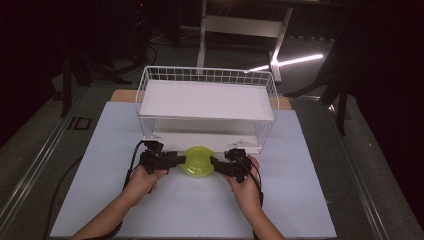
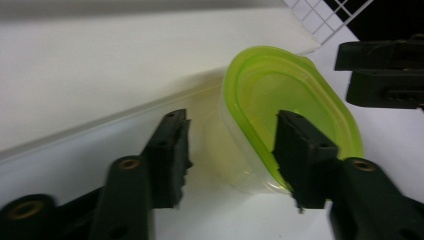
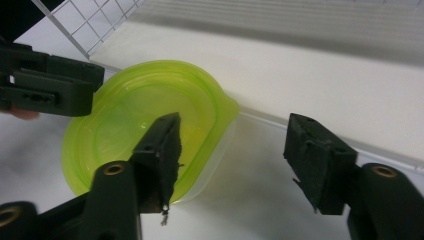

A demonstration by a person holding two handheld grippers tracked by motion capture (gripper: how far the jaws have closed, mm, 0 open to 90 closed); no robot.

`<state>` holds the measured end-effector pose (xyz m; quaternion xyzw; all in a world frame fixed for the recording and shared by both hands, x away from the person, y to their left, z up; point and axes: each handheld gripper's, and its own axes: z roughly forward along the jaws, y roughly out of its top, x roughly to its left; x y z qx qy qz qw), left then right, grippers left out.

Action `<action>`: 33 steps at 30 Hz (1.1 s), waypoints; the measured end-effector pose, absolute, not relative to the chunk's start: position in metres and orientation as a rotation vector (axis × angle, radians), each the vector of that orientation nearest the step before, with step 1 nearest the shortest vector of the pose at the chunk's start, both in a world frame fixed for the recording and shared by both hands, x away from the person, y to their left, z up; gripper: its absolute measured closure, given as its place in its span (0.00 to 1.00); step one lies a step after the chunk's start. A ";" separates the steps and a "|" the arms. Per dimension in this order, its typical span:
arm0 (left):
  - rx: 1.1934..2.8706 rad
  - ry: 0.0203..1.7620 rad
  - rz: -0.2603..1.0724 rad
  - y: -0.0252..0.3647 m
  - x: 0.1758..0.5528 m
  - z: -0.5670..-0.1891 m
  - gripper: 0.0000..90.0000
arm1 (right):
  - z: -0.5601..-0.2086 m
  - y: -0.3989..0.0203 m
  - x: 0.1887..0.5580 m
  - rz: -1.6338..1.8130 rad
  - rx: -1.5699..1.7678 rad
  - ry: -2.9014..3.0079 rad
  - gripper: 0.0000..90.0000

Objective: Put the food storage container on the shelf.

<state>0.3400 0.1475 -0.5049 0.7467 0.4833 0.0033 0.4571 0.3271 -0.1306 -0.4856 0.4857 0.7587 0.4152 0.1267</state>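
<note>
At the centre we see a shallow, translucent plastic container closed with a lime-green oval lid (image 1: 198, 161). It rests on the pale grey table mat (image 1: 100, 190), just in front of the lower shelf of a white wire rack with two flat shelves (image 1: 207, 100).

The left gripper (image 1: 176, 159) meets the container from its left end. In the left gripper view its jaws straddle the near end of the container (image 2: 280, 115): one black pad lies over the green lid rim, while the other stands off the clear side wall with a gap between them. We therefore read these tongs as spread, bracketing the container but not yet pinching it.

The right gripper (image 1: 216, 163) approaches from the opposite end. In the right gripper view, one pad overlaps the lid (image 3: 145, 120) and the other hangs well to the side over the bare mat; these tongs are likewise spread and grip nothing. Each gripper also appears at the far end of the lid in the other's view. The person's hands (image 1: 145, 180) hold both tools low over the mat.

We judge the work to be at its opening stage: both tools are placed at the container's ends, but no grasp is made. Closing on the container, lifting it, and presumably setting it on a rack shelf remain.
</note>
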 end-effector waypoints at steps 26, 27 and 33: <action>1.871 1.179 -0.098 0.140 0.319 -0.498 0.87 | -0.487 -0.126 0.313 1.279 1.556 2.274 0.88; 1.880 1.174 -0.089 0.138 0.318 -0.496 0.87 | -0.487 -0.126 0.313 1.279 1.556 2.274 0.88; 1.891 1.133 0.040 0.133 0.317 -0.478 0.90 | -0.470 -0.125 0.307 1.255 1.492 2.223 0.89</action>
